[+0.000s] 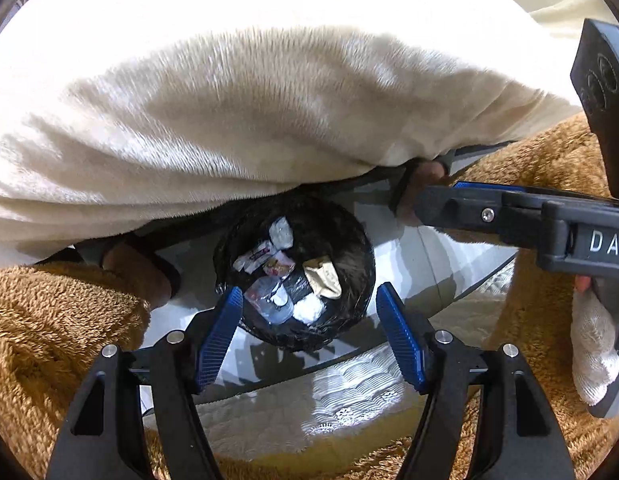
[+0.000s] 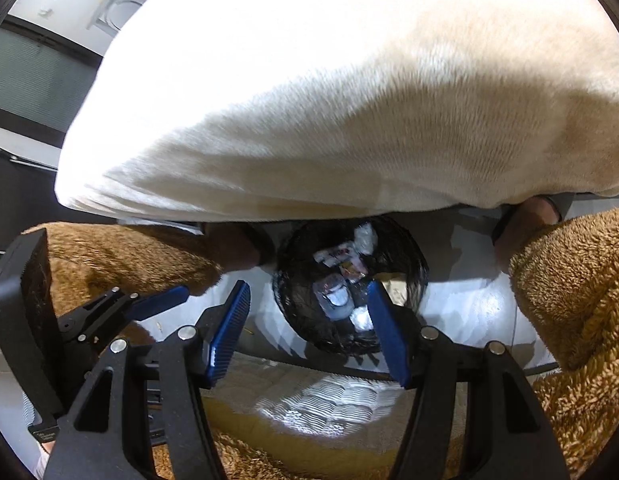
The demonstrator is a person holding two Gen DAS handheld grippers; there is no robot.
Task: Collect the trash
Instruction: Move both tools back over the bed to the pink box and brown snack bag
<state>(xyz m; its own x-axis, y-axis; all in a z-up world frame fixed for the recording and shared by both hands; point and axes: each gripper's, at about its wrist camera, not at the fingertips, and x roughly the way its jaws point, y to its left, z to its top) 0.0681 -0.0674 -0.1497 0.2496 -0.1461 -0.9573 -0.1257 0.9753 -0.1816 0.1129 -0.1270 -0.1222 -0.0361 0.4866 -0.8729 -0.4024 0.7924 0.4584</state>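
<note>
My left claw, black frame with two ribbed blue pads, hangs spread wide with nothing between the pads, straight above the round bin lined with a glossy black plastic bag. My right claw, same build, is also spread apart and empty, over the near rim of that bin; it shows in the left view as a black arm with a blue-padded tip.

Trash lies in the bin's bottom: one clear crushed plastic bottle, one tan crumpled paper piece, two white tissue wads, one grey-white crumpled wad and two printed wrappers. Counts are rough; the right view is blurred.

Cream fuzzy garment overhangs the bin's far rim. Brown fluffy fleece legs on both sides. White quilted mattress edge below, pale glossy floor around the bin.
</note>
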